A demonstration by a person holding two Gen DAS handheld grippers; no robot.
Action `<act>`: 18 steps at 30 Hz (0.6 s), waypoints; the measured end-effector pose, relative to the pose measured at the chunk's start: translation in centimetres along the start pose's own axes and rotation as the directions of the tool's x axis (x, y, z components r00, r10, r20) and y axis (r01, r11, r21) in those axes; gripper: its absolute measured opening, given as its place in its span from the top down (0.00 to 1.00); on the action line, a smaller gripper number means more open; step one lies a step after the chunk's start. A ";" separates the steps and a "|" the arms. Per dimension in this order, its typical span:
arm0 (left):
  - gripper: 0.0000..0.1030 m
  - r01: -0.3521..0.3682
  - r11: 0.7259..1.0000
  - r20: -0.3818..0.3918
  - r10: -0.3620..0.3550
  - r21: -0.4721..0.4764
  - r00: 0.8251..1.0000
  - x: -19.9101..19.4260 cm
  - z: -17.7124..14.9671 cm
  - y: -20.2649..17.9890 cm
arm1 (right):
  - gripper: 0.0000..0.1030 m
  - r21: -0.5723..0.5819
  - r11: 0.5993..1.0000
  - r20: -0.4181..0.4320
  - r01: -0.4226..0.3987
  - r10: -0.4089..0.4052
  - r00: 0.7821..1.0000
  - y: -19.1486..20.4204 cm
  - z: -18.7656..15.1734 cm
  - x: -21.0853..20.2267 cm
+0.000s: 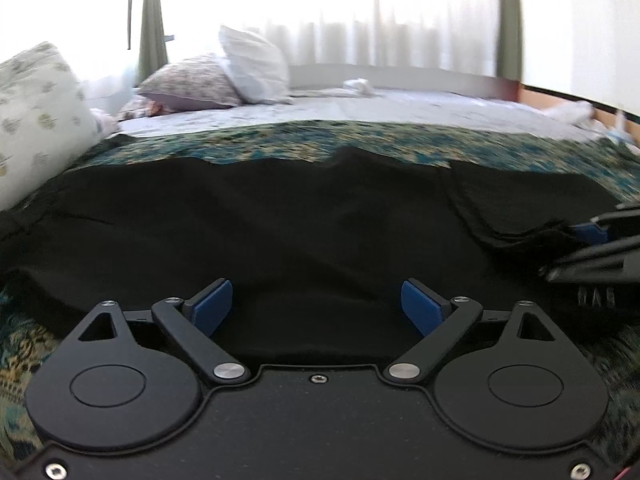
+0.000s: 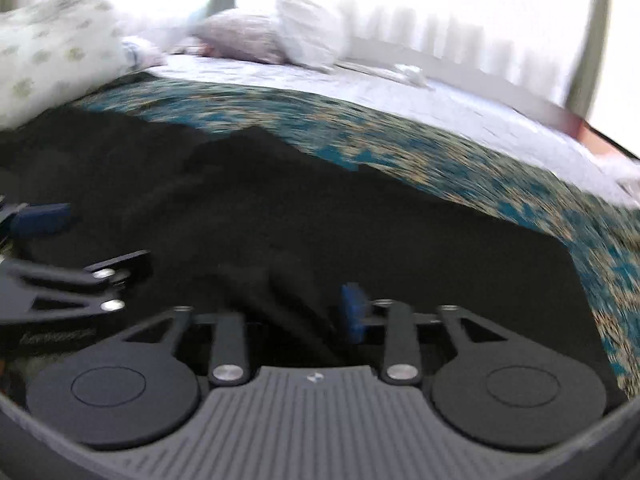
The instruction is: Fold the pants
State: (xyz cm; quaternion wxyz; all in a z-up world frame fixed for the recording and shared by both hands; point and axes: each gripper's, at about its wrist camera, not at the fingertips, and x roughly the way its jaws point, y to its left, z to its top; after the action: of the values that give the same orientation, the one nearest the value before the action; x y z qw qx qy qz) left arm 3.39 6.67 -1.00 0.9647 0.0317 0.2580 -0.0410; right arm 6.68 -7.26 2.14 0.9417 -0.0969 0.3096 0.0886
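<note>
Black pants (image 1: 280, 224) lie spread across a teal patterned bedspread (image 1: 360, 140). My left gripper (image 1: 316, 308) is open, its blue pads apart just over the near edge of the pants. In the right wrist view the pants (image 2: 320, 208) fill the middle. My right gripper (image 2: 296, 312) is shut on a bunched fold of the black fabric; only its right blue pad (image 2: 352, 312) shows. The right gripper also shows at the right edge of the left wrist view (image 1: 600, 248), and the left gripper at the left edge of the right wrist view (image 2: 60, 264).
Pillows (image 1: 36, 116) (image 1: 224, 76) lie at the head of the bed to the left. A pale sheet (image 1: 400, 108) covers the far half. A bright curtained window (image 1: 360, 12) is behind. The right wrist view is motion-blurred.
</note>
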 end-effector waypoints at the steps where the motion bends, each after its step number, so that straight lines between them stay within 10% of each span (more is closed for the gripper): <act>1: 0.11 0.013 1.000 -0.005 -0.013 0.007 1.000 -0.1 0.0 0.2 | 0.38 -0.007 1.000 0.011 -0.010 0.010 1.000 0.1 -0.2 -0.4; 10: 0.14 0.115 0.992 -0.012 -0.116 -0.052 0.993 -2.8 1.6 0.5 | 0.25 0.032 0.996 0.077 -0.083 0.080 0.994 -2.3 -2.5 -6.6; 18: 0.14 0.341 0.932 -0.020 -0.345 -0.120 0.938 -4.0 3.6 -2.9 | 0.24 0.223 0.938 0.101 0.266 -0.294 0.951 -9.2 -4.4 -9.7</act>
State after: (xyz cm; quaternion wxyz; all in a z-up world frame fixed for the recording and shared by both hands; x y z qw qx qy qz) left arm 1.42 3.69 4.05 0.9375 -0.0684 0.2811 -0.1932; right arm -1.38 -18.24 5.63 0.9682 -0.0358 0.2368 -0.0728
